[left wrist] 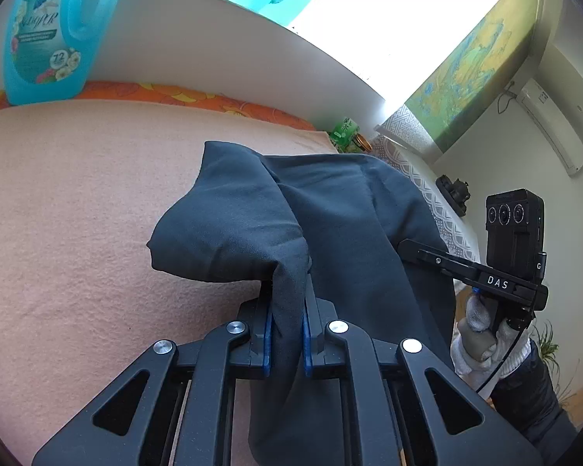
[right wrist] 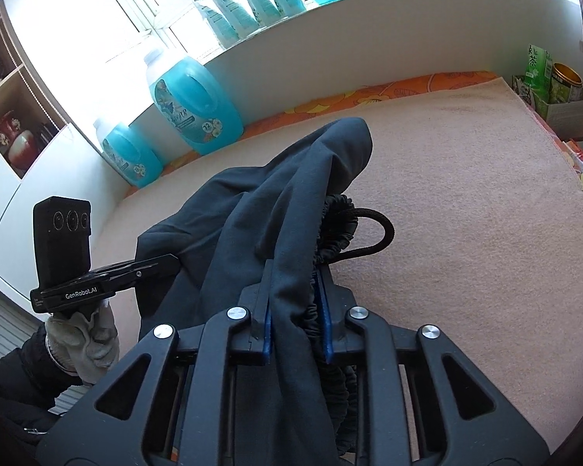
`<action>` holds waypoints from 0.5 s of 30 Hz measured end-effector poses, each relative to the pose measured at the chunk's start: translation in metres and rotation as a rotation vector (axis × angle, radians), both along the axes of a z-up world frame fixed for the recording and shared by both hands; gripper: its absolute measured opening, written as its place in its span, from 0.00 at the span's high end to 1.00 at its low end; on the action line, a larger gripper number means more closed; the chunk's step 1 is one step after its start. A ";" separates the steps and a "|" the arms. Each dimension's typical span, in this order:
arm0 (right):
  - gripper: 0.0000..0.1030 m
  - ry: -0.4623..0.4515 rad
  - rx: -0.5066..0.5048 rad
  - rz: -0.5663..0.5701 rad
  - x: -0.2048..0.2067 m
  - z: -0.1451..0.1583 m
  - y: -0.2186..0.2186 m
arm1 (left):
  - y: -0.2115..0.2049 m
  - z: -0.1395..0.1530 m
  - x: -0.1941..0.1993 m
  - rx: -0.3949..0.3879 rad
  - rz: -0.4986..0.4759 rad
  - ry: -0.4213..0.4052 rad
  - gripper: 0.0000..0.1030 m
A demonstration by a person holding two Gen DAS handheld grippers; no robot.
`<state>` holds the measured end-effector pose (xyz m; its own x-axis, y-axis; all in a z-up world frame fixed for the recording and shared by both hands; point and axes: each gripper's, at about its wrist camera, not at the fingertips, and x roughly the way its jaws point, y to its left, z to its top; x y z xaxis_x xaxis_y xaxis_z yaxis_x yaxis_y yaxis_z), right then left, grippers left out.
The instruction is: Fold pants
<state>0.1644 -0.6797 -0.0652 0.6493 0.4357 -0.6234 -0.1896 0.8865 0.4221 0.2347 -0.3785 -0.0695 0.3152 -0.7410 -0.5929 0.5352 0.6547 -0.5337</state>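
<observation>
Dark navy pants (left wrist: 330, 202) hang bunched above a peach blanket (left wrist: 77, 194), held up at two spots. My left gripper (left wrist: 287, 283) is shut on a fold of the fabric, its blue pads pressed against the cloth. My right gripper (right wrist: 295, 272) is shut on the pants (right wrist: 252, 213) at the gathered elastic waistband, where a black drawstring loop (right wrist: 384, 233) dangles free. In the left wrist view the right gripper (left wrist: 408, 246) reaches into the cloth from the right. In the right wrist view the left gripper (right wrist: 171, 260) does so from the left. A white-gloved hand (right wrist: 85, 341) holds each tool.
Blue detergent bottles (right wrist: 194, 105) stand along the white sill wall behind the blanket (right wrist: 466, 194); one looms at the far left (left wrist: 42, 39). Green tea boxes and a tin (right wrist: 552, 77) sit past the blanket's right corner. An orange patterned sheet edges the back.
</observation>
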 end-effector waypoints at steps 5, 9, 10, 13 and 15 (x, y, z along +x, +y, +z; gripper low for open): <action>0.82 -0.060 -0.011 -0.018 -0.003 0.023 -0.006 | -0.006 0.021 0.009 -0.015 -0.006 -0.053 0.91; 0.82 -0.108 -0.025 -0.044 0.005 0.044 -0.017 | -0.014 0.045 0.023 -0.007 -0.019 -0.117 0.92; 0.82 -0.118 -0.028 -0.051 0.010 0.049 -0.019 | -0.016 0.050 0.028 -0.005 -0.020 -0.132 0.92; 0.82 -0.139 -0.040 -0.067 0.027 0.063 -0.027 | -0.024 0.064 0.047 -0.003 -0.020 -0.162 0.93; 0.82 -0.154 -0.050 -0.076 0.041 0.071 -0.033 | -0.033 0.070 0.063 0.000 -0.017 -0.179 0.93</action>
<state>0.2057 -0.7130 0.0062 0.7689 0.3525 -0.5334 -0.1801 0.9199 0.3483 0.2972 -0.4118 0.0005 0.4034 -0.7468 -0.5288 0.6323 0.6452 -0.4288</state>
